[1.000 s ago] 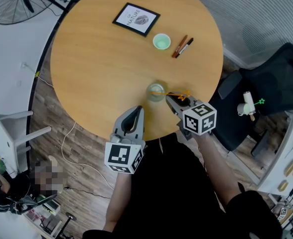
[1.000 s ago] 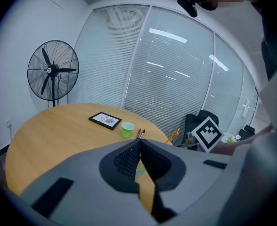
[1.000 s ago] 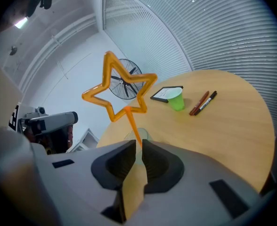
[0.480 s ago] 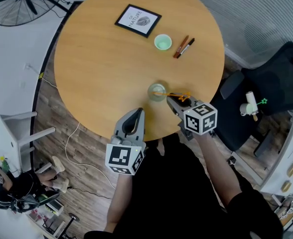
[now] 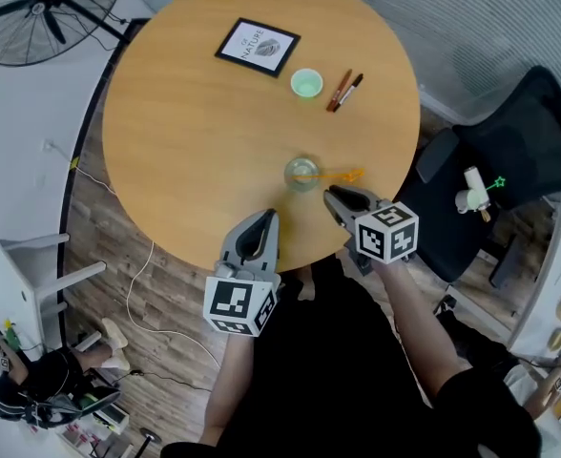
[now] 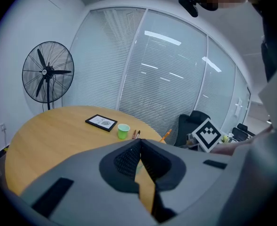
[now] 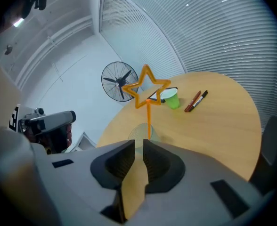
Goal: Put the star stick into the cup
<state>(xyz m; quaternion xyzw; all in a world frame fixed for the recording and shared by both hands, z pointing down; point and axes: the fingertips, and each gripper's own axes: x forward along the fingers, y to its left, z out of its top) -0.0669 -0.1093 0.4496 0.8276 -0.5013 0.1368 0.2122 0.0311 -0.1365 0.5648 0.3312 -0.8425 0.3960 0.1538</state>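
A clear cup stands on the round wooden table near its front edge. The orange star stick rests in it, leaning right with the star outside the rim. In the right gripper view the star rises above the cup, just beyond the jaws. My right gripper sits a little nearer than the cup, open by a narrow gap, holding nothing. My left gripper is at the table's front edge, left of the cup, shut and empty.
A small green cup, two pens and a framed picture lie at the far side of the table. A fan stands far left, a black office chair to the right.
My right gripper has let go of the star stick and drawn back slightly toward me. The stick stays leaning in the clear cup. The left gripper has not moved.
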